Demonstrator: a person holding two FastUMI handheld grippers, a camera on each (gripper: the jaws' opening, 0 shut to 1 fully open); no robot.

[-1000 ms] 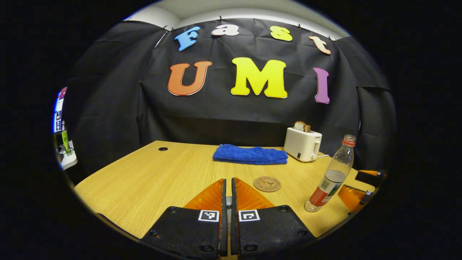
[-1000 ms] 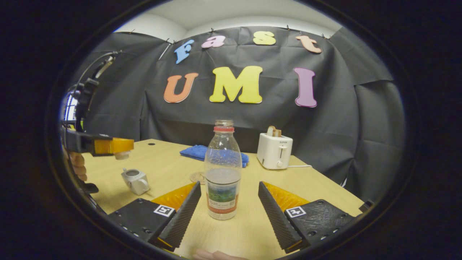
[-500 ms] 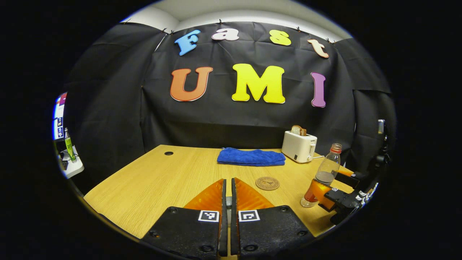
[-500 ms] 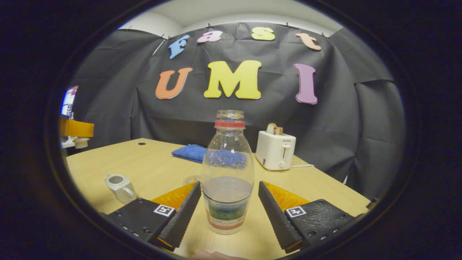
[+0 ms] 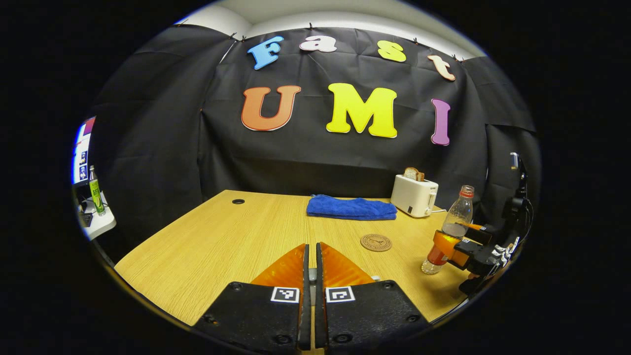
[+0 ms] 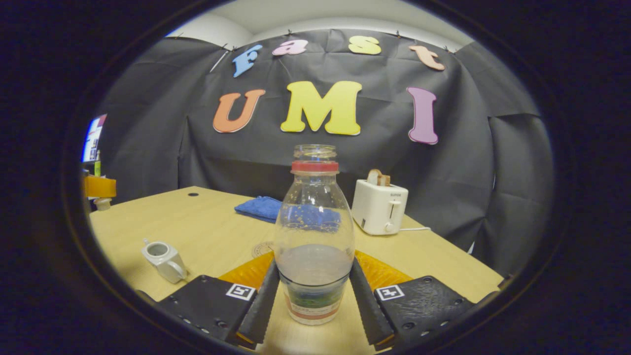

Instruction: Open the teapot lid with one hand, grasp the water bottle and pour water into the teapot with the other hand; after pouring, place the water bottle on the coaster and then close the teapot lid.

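The clear water bottle [image 6: 314,236], uncapped with a red neck ring and partly full, stands upright on the table. My right gripper [image 6: 313,261] is shut on its lower body, one finger pressing each side. The left gripper view has the same bottle [image 5: 452,229] at far right, with the right gripper [image 5: 458,249] around it. The small white teapot [image 6: 160,254] sits lidless at the left. My left gripper [image 5: 310,245] is shut; it appears at the left edge [image 6: 98,187] with the white teapot lid [image 6: 102,202] hanging under its fingers. The round coaster [image 5: 375,242] lies between teapot side and bottle.
A folded blue towel [image 5: 351,207] and a white toaster [image 5: 414,195] with bread in it stand at the back of the wooden table [image 5: 222,241]. A cable hole [image 5: 238,201] sits at the far left. Black cloth walls close the booth.
My right gripper's fingers have closed from wide open onto the bottle. My left gripper, holding the lid, has drifted away to the left, so the bottle looks smaller in its view.
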